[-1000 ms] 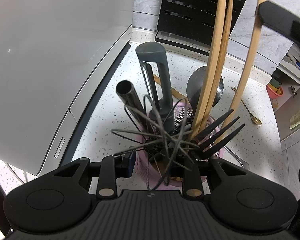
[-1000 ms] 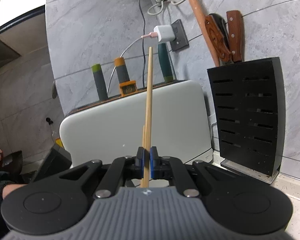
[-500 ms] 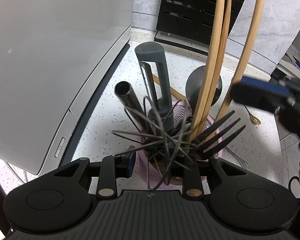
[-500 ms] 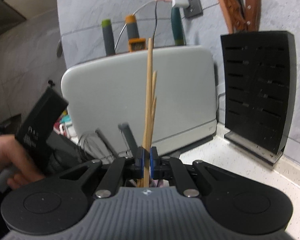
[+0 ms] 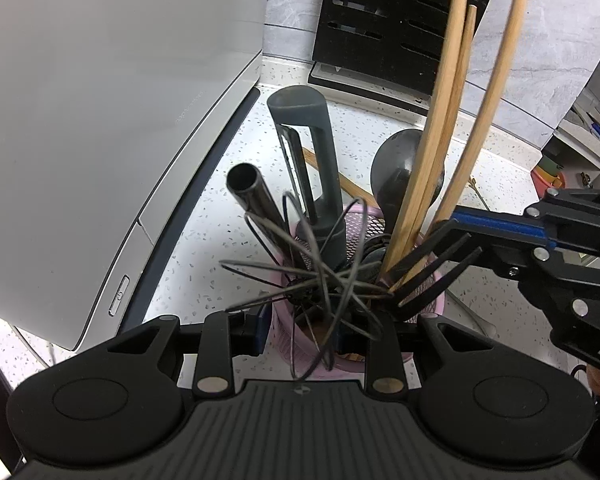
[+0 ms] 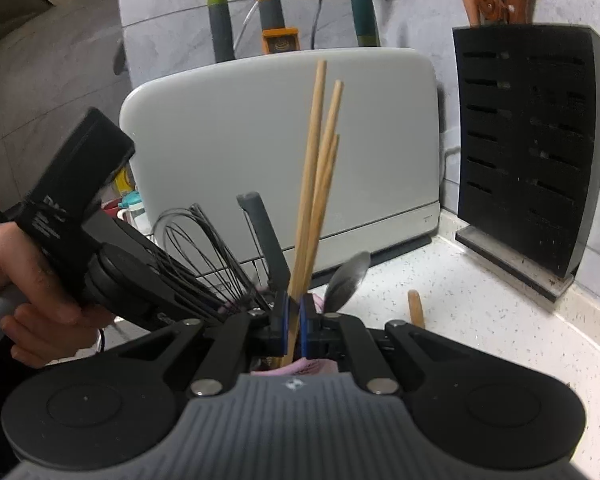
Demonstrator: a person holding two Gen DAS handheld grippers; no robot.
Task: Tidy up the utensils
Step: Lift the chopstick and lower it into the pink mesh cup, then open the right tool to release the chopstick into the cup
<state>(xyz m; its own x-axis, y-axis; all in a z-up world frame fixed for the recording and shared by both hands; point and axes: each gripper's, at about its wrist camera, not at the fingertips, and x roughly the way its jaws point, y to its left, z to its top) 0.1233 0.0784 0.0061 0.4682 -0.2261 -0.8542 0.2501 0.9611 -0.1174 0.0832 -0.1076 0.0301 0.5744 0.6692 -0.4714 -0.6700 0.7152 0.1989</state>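
Hidden behind whisk wires [image 5: 320, 280] at six o'clock: pink holder [image 5: 436, 304] interior; cut off at twelve o'clock: chopsticks [image 5: 452, 92]; too small to tell at three o'clock: shelf clutter [image 5: 548, 168].

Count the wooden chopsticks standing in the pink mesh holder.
3. All stand in the pink mesh utensil holder: one long light-wood chopstick clamped in the right tongs, two more just right of it. Others may be hidden.

Speckled countertop [image 5: 204, 248]: pink holder [image 5: 440, 304], knife block [image 6: 528, 152].
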